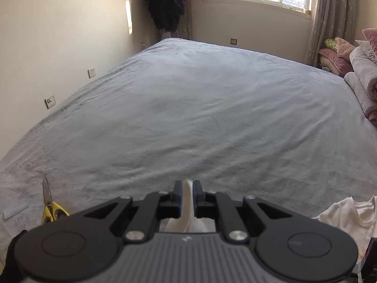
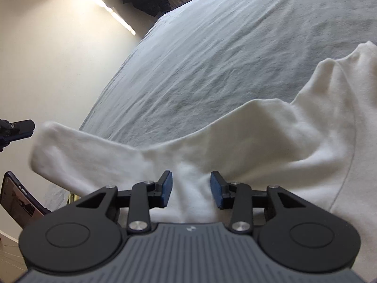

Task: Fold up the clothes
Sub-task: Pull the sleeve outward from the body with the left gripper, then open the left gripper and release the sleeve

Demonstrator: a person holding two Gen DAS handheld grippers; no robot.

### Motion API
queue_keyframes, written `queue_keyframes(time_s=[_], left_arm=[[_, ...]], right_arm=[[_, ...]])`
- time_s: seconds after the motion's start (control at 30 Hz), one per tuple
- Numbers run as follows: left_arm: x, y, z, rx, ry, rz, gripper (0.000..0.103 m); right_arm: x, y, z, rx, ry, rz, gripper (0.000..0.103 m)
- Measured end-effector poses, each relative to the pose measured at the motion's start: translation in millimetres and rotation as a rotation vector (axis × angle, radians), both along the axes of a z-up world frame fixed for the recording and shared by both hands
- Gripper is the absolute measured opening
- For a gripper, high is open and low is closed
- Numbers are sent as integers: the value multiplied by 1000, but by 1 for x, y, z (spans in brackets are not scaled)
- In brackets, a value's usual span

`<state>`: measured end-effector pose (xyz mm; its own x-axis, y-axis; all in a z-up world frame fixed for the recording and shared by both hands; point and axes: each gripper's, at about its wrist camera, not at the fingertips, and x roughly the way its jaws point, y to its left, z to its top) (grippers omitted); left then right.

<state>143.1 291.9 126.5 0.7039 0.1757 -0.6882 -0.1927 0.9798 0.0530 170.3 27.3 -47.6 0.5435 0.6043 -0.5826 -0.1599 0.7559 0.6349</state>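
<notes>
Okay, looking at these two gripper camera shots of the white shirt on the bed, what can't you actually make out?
- White shirt: right wrist view, right edge cuts off its body; the right gripper hides its near part.
- Left gripper: left wrist view, shut on a white fold, the rest hidden beneath its body.
- Scissors: left wrist view, handles partly behind the gripper.
- Phone: right wrist view, screen blurred.

Shirt (image 2: 235,141) on bed (image 2: 235,47), scissors (image 1: 50,202) left

Bed (image 1: 200,108) lies open ahead; scissors (image 1: 50,202) left, bedding pile (image 1: 360,80) right.

White garment (image 2: 271,141) runs off the right edge.
</notes>
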Motion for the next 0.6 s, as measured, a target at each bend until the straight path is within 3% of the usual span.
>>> queue_keyframes(time_s=[0.23,0.6], left_arm=[[-3,-15,9,-6,-20,-41,12],[-4,-98,-3,-25,-7,-219,20]], right_arm=[[-1,-16,20,38,-19,4,41],[2,-100,61,-106,-107,-151,41]])
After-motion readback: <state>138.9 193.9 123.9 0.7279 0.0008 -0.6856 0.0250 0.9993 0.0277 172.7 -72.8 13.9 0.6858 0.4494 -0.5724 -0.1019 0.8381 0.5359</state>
